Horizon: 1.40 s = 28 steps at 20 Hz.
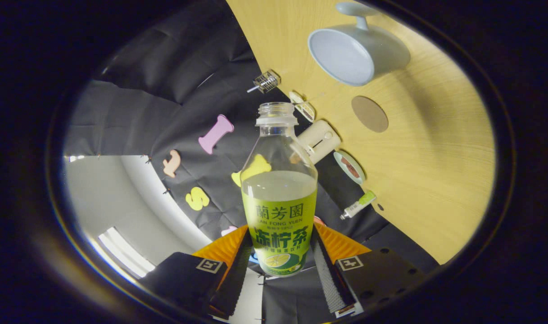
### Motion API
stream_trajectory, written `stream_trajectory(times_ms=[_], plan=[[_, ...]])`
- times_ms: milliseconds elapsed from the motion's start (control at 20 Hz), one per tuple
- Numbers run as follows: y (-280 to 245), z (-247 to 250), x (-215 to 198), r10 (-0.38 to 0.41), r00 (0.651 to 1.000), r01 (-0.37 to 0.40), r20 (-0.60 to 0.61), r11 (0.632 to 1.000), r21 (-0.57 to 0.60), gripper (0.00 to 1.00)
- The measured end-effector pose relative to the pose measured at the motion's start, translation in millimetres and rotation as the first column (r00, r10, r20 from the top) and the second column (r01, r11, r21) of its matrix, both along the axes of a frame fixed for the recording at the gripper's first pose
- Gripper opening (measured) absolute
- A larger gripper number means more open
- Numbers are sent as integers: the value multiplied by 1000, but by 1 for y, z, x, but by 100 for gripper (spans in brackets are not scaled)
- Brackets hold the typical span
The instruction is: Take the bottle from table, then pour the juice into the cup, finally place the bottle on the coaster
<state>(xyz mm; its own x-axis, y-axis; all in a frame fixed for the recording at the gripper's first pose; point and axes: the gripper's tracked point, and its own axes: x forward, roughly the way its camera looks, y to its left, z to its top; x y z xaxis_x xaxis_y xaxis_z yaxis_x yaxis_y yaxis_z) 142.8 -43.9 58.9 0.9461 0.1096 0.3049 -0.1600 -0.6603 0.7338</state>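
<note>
Clamping the uncapped clear plastic bottle [278, 193] between both fingers, the gripper [280, 256] risked spilling juice short of the grey cup [359, 51].

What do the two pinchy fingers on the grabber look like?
The gripper has two black fingers with bright orange ribbed tips. The inner pads look finely ridged, one dark and one greyish. Each black body block carries a small white square tag with a black pattern, and the right block has round holes.

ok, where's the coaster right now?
In the gripper view the coaster lies bare on the wooden table, just below the cup and beyond the bottle clamped between the fingers.
</note>
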Motion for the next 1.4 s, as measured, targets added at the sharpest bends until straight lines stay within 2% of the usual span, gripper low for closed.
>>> stream_trajectory(times_ms=[300,600,700,800,900,950,1150,1300,1400], plan=[[2,-5,2,-15,1000,15,-8,999,-45,77],[16,-31,3,-30,999,23,-23,966,-258,77],[25,-45,6,-22,999,5,-45,937,-350,77],[35,-63,8,-14,998,-18,-68,887,-461,77],[40,-75,4,-25,997,-24,-78,823,-568,77],[37,-82,1,-30,996,-33,-88,775,-631,77],[45,-105,-5,-64,990,-72,-124,522,-850,78],[42,-119,-19,-104,987,-77,-121,351,-933,78],[41,-127,-25,-123,987,-76,-105,219,-973,78]])
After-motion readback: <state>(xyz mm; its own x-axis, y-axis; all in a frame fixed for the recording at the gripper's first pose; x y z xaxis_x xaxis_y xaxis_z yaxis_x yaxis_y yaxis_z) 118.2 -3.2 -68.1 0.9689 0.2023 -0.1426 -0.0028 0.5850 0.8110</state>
